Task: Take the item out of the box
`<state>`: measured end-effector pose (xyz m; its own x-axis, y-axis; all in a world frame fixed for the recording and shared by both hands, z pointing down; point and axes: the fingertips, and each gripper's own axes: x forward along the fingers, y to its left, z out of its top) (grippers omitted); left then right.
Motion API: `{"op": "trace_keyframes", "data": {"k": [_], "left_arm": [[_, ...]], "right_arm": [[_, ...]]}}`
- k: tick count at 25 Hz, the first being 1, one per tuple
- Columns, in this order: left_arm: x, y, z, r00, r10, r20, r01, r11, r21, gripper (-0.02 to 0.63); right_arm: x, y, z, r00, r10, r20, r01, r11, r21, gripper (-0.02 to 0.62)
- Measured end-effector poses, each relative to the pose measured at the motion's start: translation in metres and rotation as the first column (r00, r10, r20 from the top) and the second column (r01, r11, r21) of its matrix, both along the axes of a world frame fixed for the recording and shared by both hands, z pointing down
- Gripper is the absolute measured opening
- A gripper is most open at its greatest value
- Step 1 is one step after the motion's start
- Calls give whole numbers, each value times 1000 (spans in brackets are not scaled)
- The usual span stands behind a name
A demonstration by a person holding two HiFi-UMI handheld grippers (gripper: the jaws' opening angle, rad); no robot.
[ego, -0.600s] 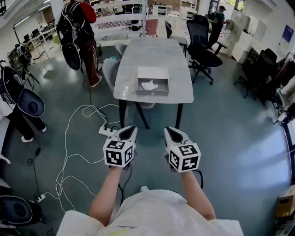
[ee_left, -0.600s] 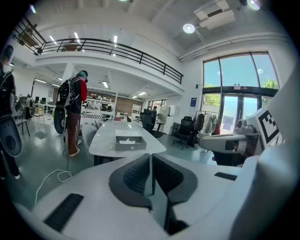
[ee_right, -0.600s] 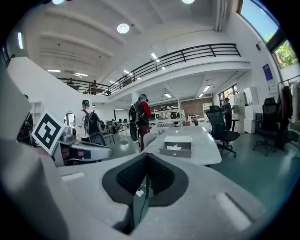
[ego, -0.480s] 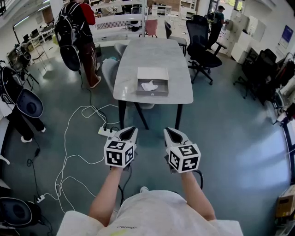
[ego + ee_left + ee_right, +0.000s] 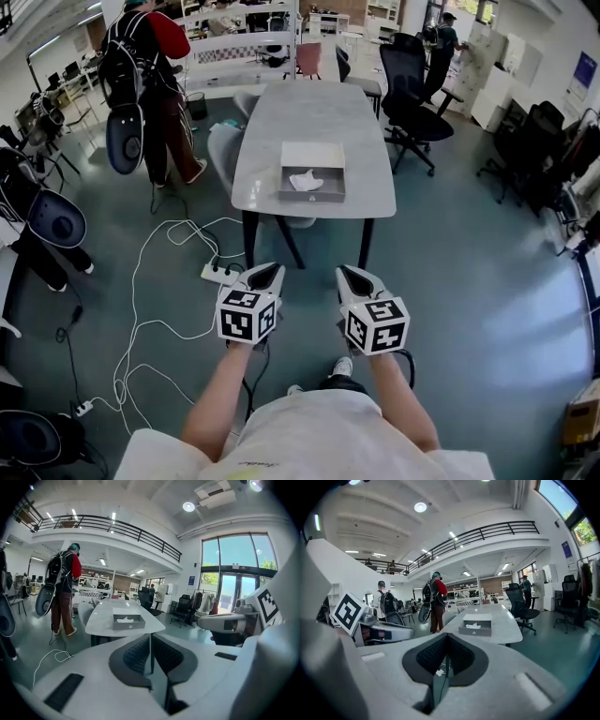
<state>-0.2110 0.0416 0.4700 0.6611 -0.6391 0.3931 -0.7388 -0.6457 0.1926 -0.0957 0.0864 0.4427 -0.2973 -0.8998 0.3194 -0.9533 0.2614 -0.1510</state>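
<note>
Tabletop (image 5: 314, 117), long and grey, lies well ahead of me, bearing the open box (image 5: 312, 195) near its close end. I carry my left gripper (image 5: 263, 272) and right gripper (image 5: 353, 274) low, both pressed together and empty, since nothing is within reach. The crumpled white item (image 5: 306, 180) lies inside the box.

Ahead of the jaws, the box (image 5: 311, 195) is grey and the item (image 5: 306, 180) inside is white, on a pale grey surface (image 5: 314, 112). The left gripper (image 5: 263, 274) and right gripper (image 5: 353, 277) are white, their jaws lined black, with black-and-white square markers. The floor (image 5: 469, 272) below the jaws is dull teal
</note>
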Motion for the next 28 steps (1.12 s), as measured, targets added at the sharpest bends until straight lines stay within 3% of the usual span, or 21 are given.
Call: {"op": "trace_keyframes", "data": {"k": [14,28], "left_arm": [[33,-68,13,999,-33,37,34,999,-15,25],[120,-166,21,994,-91,64,95,994,-57,25]], "right_arm": [[35,-74,14,999,-40,33,40,999,-5,5],[121,-178,24,993,-109,47,111,993,-45,5]]}}
